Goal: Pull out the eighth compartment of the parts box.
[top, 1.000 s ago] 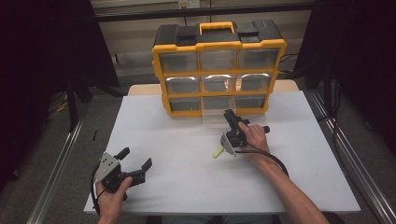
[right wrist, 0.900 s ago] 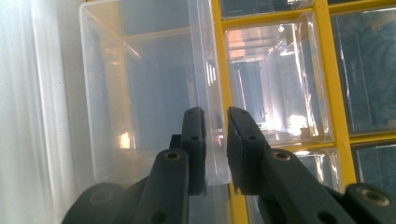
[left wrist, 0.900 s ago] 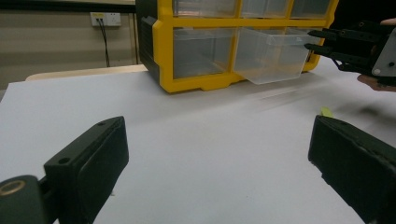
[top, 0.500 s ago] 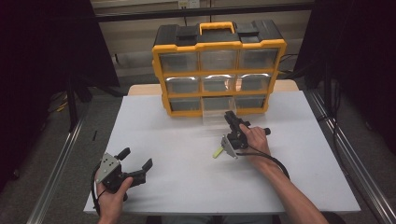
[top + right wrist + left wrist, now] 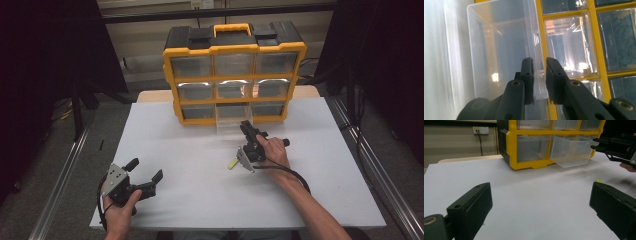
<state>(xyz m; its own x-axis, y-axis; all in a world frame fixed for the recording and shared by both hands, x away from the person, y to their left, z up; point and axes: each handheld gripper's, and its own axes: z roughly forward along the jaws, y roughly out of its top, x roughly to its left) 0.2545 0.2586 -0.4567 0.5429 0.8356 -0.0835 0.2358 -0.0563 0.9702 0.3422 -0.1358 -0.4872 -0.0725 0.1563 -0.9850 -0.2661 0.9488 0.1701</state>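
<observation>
The right claw [image 5: 246, 126] had pushed a little nearer the yellow organizer [image 5: 234, 75] than a second before, its jaws nearly pressed together around the front lip of the clear drawer [image 5: 231, 120]. That drawer stood pulled partway out of the bottom row's middle slot, its outer end over the white table [image 5: 200, 165]. From the right gripper view the lip sat between the two black jaws (whether they truly pinched it I could not tell). A small yellow-green piece [image 5: 232, 163] lay on the table just beside that hand. The left claw [image 5: 145, 172] hung spread wide near the table's front edge, where it was earlier, holding nothing.
</observation>
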